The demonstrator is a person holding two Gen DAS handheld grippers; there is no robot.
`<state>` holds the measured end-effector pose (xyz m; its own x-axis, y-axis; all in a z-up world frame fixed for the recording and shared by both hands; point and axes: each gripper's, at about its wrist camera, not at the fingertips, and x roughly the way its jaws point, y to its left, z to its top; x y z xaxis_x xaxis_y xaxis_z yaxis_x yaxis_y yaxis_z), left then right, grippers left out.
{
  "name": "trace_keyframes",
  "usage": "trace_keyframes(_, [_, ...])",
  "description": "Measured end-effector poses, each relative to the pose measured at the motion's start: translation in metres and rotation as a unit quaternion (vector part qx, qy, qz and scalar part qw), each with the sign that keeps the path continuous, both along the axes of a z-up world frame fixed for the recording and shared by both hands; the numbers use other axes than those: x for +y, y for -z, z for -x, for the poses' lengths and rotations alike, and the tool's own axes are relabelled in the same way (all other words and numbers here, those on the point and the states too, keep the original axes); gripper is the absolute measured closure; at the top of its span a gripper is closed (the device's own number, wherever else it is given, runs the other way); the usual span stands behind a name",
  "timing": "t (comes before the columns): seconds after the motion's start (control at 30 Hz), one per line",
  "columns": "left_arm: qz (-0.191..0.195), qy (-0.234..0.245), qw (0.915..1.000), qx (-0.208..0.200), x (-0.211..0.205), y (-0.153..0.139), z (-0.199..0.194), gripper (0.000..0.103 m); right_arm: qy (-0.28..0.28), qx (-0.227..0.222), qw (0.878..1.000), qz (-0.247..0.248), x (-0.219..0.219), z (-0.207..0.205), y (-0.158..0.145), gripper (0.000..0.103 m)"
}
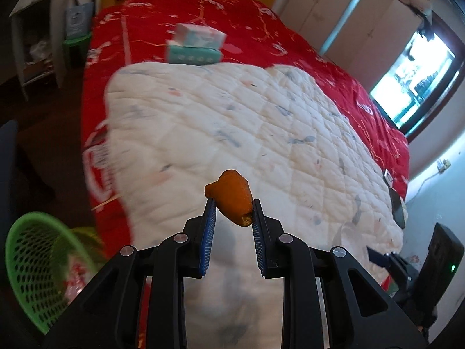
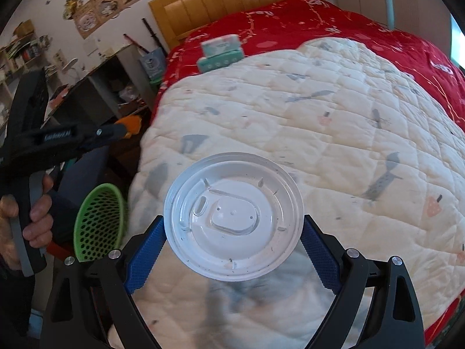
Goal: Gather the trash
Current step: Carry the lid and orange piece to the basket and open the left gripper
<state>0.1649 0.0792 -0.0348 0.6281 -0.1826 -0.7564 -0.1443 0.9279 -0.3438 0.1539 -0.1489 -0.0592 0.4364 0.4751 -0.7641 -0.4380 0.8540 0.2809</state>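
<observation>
Right gripper (image 2: 232, 232) clamping white lid (image 2: 234, 216), green basket (image 2: 98, 222) beside bed

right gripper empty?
No: the right gripper holds a white plastic lid by its rim between the blue pads, above the quilt.
</observation>
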Motion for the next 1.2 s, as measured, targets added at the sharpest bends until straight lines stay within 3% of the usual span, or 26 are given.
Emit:
trace_keyframes(0.23, [-0.019,-0.051,0.9985,-0.01,0.052,-0.002,0.064,0.079,-0.039,-0.004,0.999,-0.005,0.043,0.023,-0.007,0.015])
trace_keyframes(0.5, [-0.036,-0.112,0.993,0.014,0.108,0.017,0.126,0.079,-0.087,-0.002,0.996,-0.008,0.098,0.041,-0.01,0.015])
trace_keyframes(1.0, [-0.023,-0.199,0.9764,0.08,0.178,0.067,0.189,0.075,-0.159,0.009,0.987,-0.002,0.173,0.066,-0.005,0.015])
trace_keyframes(1.07, [-0.019,-0.205,0.9751,0.081,0.185,0.07,0.195,0.072,-0.163,0.009,0.987,-0.001,0.178,0.068,-0.006,0.015])
trace_keyframes(1.13, [-0.014,-0.213,0.9735,0.082,0.19,0.072,0.2,0.057,-0.17,0.009,0.985,0.0,0.185,0.07,-0.006,0.015])
trace_keyframes(1.2, [-0.011,-0.22,0.972,0.08,0.192,0.072,0.204,0.052,-0.177,0.009,0.984,0.001,0.192,0.073,-0.005,0.015])
